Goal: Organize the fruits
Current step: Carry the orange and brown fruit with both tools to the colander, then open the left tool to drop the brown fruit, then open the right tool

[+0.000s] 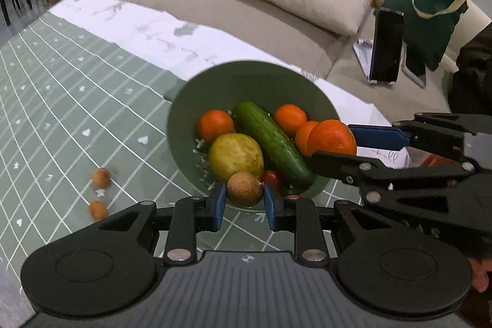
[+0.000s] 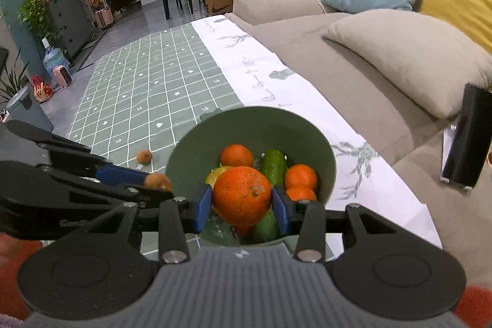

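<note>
A green bowl [image 1: 246,79] [image 2: 252,125] on the checked tablecloth holds oranges, a cucumber [image 1: 273,140], a yellow-green fruit [image 1: 235,156] and a small red fruit [image 1: 272,178]. My left gripper [image 1: 244,200] is shut on a small brown round fruit [image 1: 244,189] over the bowl's near rim. From the right, my right gripper [image 1: 333,145] [image 2: 242,206] is shut on a large orange [image 1: 332,137] [image 2: 241,195], held above the bowl. In the right wrist view the left gripper [image 2: 155,180] comes in from the left with the brown fruit [image 2: 157,181].
Two more small brown fruits [image 1: 101,178] [image 1: 98,209] lie on the green checked cloth [image 1: 77,112] left of the bowl. A beige sofa [image 1: 261,17] with cushions runs behind the table. A phone on a stand [image 1: 386,46] and a green bag [image 1: 430,8] sit at the right.
</note>
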